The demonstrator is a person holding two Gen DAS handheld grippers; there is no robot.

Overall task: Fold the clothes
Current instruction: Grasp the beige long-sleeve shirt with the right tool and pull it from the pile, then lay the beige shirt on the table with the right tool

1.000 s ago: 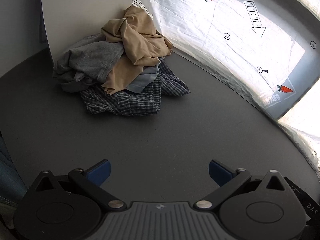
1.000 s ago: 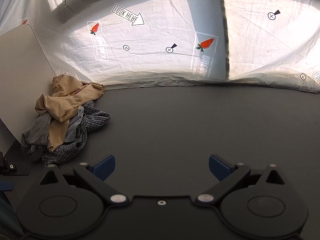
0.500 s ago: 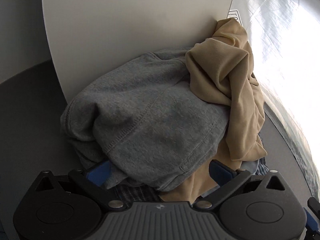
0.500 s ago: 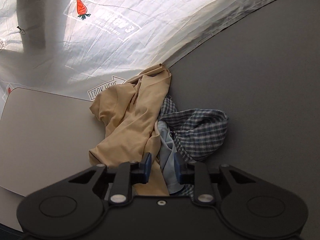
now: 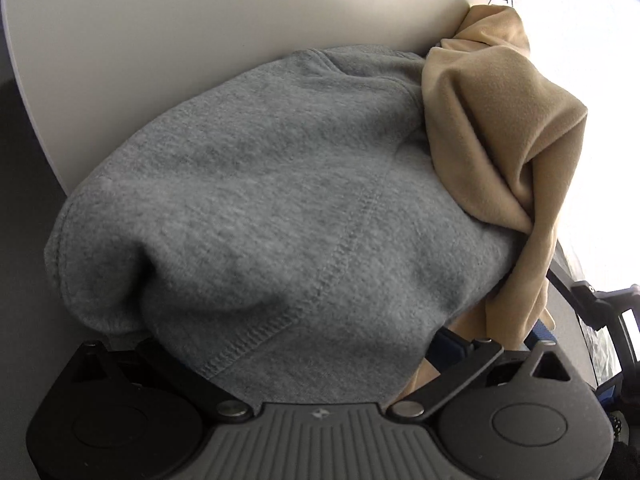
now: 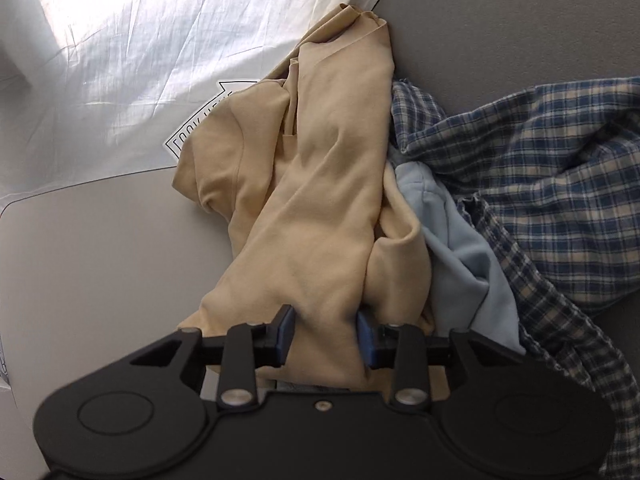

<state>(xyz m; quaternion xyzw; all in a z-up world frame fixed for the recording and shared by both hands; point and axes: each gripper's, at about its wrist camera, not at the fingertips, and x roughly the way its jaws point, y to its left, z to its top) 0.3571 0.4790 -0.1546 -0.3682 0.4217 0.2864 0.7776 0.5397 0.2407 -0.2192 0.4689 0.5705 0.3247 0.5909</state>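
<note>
A pile of clothes lies against a white board. A grey sweatshirt (image 5: pixel 280 208) fills the left wrist view, with a tan garment (image 5: pixel 500 128) draped at its right. My left gripper (image 5: pixel 296 356) is open, jaws wide around the grey sweatshirt's lower fold; the left finger is hidden under the cloth. In the right wrist view my right gripper (image 6: pixel 326 334) has its blue pads partly closed on a fold of the tan garment (image 6: pixel 320 200). A light blue garment (image 6: pixel 456 240) and a blue plaid shirt (image 6: pixel 560 184) lie to the right.
The white board (image 5: pixel 200 32) stands behind the pile, also showing in the right wrist view (image 6: pixel 100 260). A white printed sheet (image 6: pixel 140 40) lies beyond it. The dark grey table surface (image 6: pixel 500 20) shows at the upper right. The right gripper's body (image 5: pixel 612 320) shows at the left view's right edge.
Both grippers have moved in onto the pile. The left one now has the grey sweatshirt between its open jaws. The right one has pushed onto the tan garment's fold, its jaws a little wider.
</note>
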